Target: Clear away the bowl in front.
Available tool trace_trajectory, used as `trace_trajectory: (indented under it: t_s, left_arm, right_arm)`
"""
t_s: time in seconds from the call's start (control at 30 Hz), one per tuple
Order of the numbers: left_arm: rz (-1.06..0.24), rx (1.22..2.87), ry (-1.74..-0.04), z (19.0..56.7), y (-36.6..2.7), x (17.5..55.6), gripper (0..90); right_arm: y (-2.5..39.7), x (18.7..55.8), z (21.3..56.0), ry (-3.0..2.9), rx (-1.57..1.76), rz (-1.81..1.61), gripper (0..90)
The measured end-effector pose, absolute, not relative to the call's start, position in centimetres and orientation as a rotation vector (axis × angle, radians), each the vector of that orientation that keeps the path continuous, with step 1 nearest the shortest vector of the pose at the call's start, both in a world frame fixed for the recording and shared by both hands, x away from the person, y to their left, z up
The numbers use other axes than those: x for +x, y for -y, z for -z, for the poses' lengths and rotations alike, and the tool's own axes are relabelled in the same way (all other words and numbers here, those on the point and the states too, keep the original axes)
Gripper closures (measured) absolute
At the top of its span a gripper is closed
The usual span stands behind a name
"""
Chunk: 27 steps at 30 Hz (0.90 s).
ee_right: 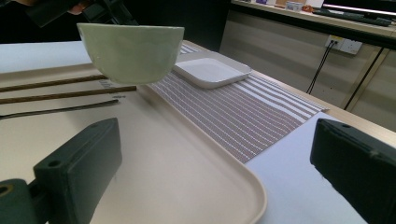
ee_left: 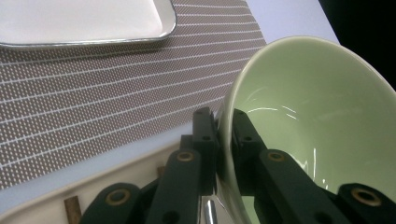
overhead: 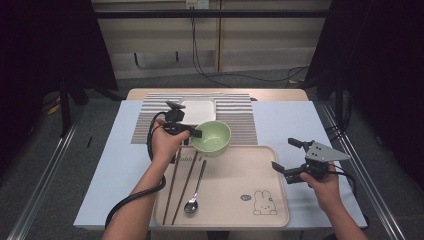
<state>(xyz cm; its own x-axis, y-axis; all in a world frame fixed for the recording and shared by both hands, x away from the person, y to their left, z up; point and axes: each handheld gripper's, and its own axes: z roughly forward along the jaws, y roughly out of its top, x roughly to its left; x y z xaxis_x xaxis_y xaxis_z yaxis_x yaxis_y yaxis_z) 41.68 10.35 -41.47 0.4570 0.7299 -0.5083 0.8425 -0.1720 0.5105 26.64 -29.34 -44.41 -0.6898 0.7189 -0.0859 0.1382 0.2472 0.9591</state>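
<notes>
My left gripper (overhead: pixel 196 133) is shut on the rim of a pale green bowl (overhead: pixel 212 137), one jaw inside and one outside (ee_left: pixel 224 140). The bowl (ee_right: pixel 130 51) hangs in the air above the far edge of a beige tray (overhead: pixel 240 185), close to the striped placemat (overhead: pixel 240 117). My right gripper (overhead: pixel 286 159) is open with nothing between its jaws, held over the tray's right edge (ee_right: pixel 224 186). Two brown chopsticks (overhead: pixel 179 187) and a metal spoon (overhead: pixel 193 200) lie on the tray's left part.
A white square plate (overhead: pixel 198 110) sits on the placemat behind the bowl. The tray has a printed rabbit (overhead: pixel 263 202) at its near right. A pale blue sheet (overhead: pixel 295 125) covers the table; cables run on the floor beyond.
</notes>
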Motion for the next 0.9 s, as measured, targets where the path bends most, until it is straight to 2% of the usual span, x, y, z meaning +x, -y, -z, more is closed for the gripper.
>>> trace_trajectory:
  t_s: [0.9]
  left_arm:
    - [0.202,2.072,-1.183,42.5,-9.1,37.9,82.9]
  right_arm:
    - [29.2,26.6,44.4,-1.999,0.777,-1.463,1.7]
